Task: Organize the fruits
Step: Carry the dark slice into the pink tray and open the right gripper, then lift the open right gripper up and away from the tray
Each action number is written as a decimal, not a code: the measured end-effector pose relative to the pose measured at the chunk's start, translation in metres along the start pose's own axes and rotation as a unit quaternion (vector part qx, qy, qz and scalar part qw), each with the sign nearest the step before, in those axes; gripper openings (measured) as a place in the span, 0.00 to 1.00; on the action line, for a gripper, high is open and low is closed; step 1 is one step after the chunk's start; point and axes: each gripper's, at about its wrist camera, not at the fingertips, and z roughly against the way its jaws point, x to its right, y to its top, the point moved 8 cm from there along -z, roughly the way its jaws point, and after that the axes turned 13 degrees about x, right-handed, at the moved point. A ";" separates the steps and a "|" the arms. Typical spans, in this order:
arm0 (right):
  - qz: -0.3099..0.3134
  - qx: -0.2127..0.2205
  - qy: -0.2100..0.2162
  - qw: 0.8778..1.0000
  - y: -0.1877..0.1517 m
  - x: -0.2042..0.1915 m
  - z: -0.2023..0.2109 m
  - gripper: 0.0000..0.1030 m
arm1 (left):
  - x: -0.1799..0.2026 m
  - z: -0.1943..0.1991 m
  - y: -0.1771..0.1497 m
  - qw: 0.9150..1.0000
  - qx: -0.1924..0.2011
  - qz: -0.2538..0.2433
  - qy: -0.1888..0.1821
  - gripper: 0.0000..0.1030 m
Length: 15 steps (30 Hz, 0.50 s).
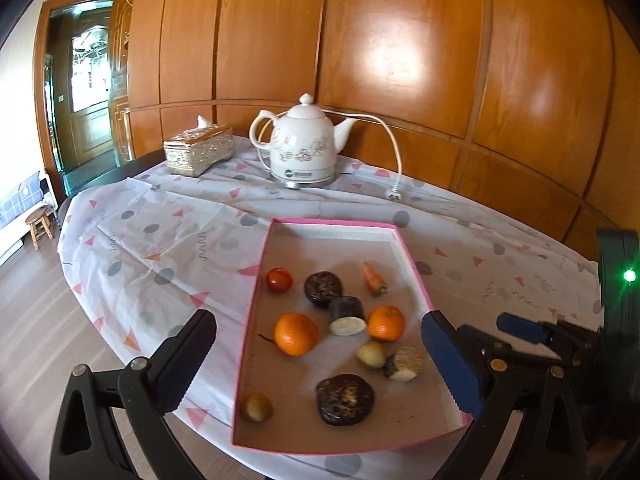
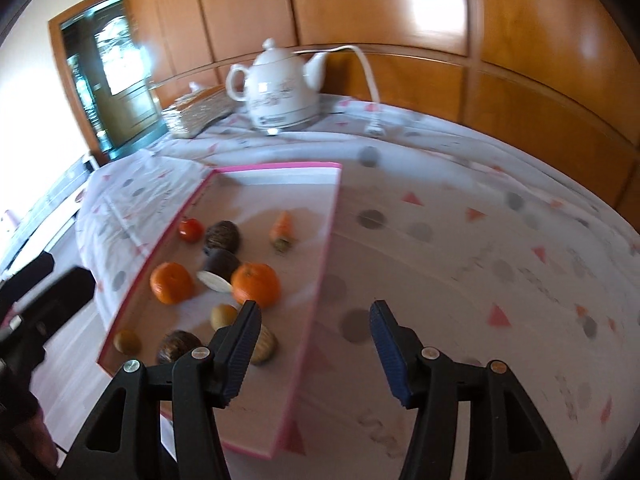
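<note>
So the fruit was all sitting loose in the pink tray [image 1: 256,300] on the table [image 1: 132,248], nothing touching either tool. From the left cam: tomato [image 1: 279,279] up at about 10 o'clock in the tray, carrot [image 1: 374,278] at 1, two oranges [image 1: 296,333] across the middle with a dark cut roll [image 1: 347,315] between them, a dark round lump [image 1: 323,289] just above that, a kiwi [image 1: 256,407] down at 7, another small greenish one [image 1: 371,355] near 5 beside a pale cut chunk [image 1: 404,363], and a second dark lump [image 1: 345,399] at 6.

Left gripper [image 1: 320,368] hung over the near end of the tray, jaws spread wide, holding nothing. Right gripper [image 2: 316,352] was spread too and empty, hovering over the tray's right rim; that view was blurry.

Handling guess: oranges looked firm and round, so they'd roll. I'd pinch across the widest part, gently. Tomato looked shiny and probably slick and squashy, so a light squeeze at the equator. Kiwis were small and would likely skate away if nudged. Carrot was stiff, grab mid-length across the thin way. Everything looked light.

Whether this was sorted already or still a jumble, I couldn't tell.
</note>
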 end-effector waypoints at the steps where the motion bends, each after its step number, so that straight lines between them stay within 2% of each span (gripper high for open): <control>1: 0.000 0.002 -0.006 1.000 -0.003 0.003 0.003 0.56 | 0.003 0.001 -0.001 1.000 -0.001 -0.002 -0.003 1.00; 7: 0.009 0.007 -0.035 0.999 -0.016 0.013 0.012 0.56 | 0.016 0.004 -0.007 1.000 -0.005 -0.014 0.002 1.00; 11: 0.005 0.010 -0.043 0.999 -0.019 0.015 0.015 0.56 | 0.016 0.006 -0.006 0.999 0.002 -0.032 0.029 1.00; 15: 0.005 0.013 -0.045 0.999 -0.020 0.013 0.017 0.56 | 0.013 0.008 -0.007 0.999 0.005 -0.033 0.036 1.00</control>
